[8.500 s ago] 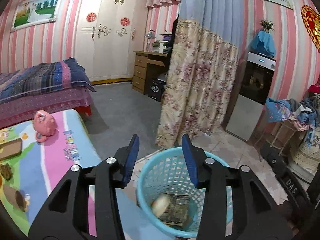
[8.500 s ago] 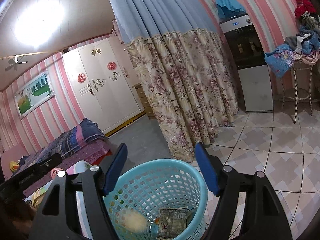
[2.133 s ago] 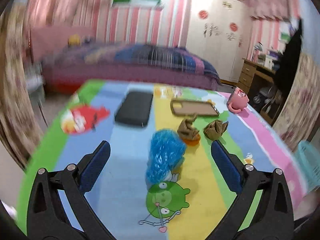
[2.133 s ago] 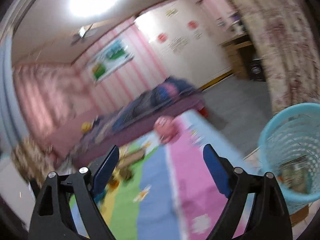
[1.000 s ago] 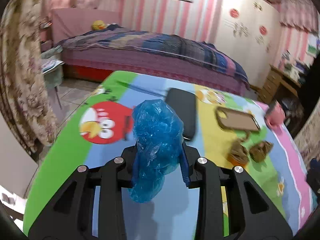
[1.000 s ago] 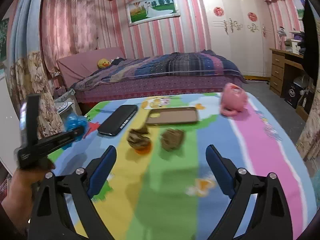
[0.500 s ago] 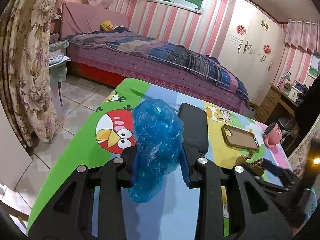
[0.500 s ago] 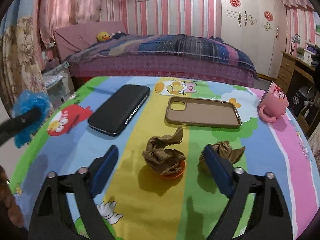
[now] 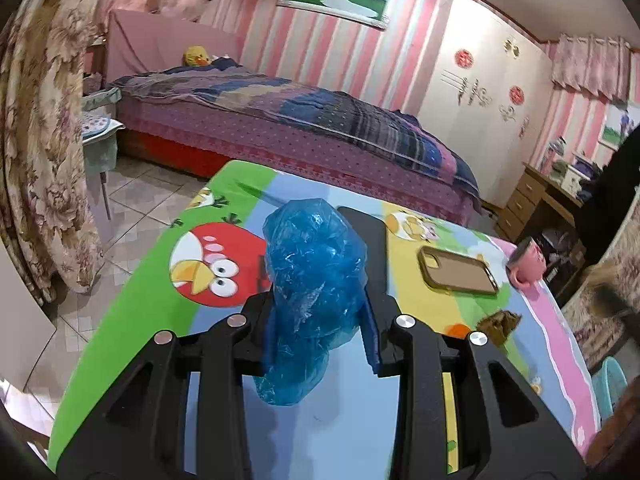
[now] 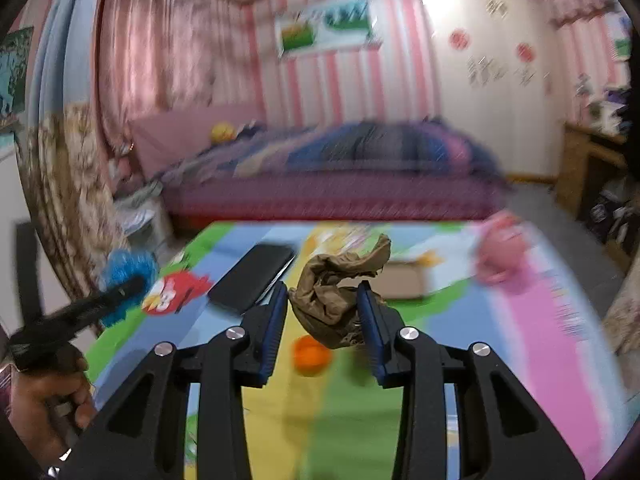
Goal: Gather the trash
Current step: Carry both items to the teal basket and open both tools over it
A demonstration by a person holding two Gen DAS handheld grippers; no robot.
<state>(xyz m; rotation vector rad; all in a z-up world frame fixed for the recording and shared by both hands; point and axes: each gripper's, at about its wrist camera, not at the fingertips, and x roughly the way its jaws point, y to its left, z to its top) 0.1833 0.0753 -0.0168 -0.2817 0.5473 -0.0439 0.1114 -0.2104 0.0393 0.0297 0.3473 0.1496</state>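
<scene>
My left gripper (image 9: 318, 320) is shut on a crumpled blue plastic bag (image 9: 314, 280) and holds it above the cartoon-print table (image 9: 152, 296). My right gripper (image 10: 322, 320) is shut on a crumpled brown paper wad (image 10: 332, 292), lifted off the table; the view is motion-blurred. An orange piece (image 10: 310, 354) lies on the table below it. A second brown wad (image 9: 500, 322) lies on the table at the right of the left wrist view, beside an orange bit (image 9: 456, 330). The left gripper with the blue bag (image 10: 128, 270) shows at the left of the right wrist view.
On the table lie a black phone (image 10: 252, 278), a tan phone case (image 9: 458, 276) and a pink mug (image 9: 528, 266). A blue basket's rim (image 9: 612, 386) shows past the table's right edge. A bed (image 9: 300, 128) stands behind, a floral curtain (image 9: 36, 160) at the left.
My right gripper has closed on one brown paper wad and lifted it off the orange piece. My left gripper still holds the blue bag, nearly still.
</scene>
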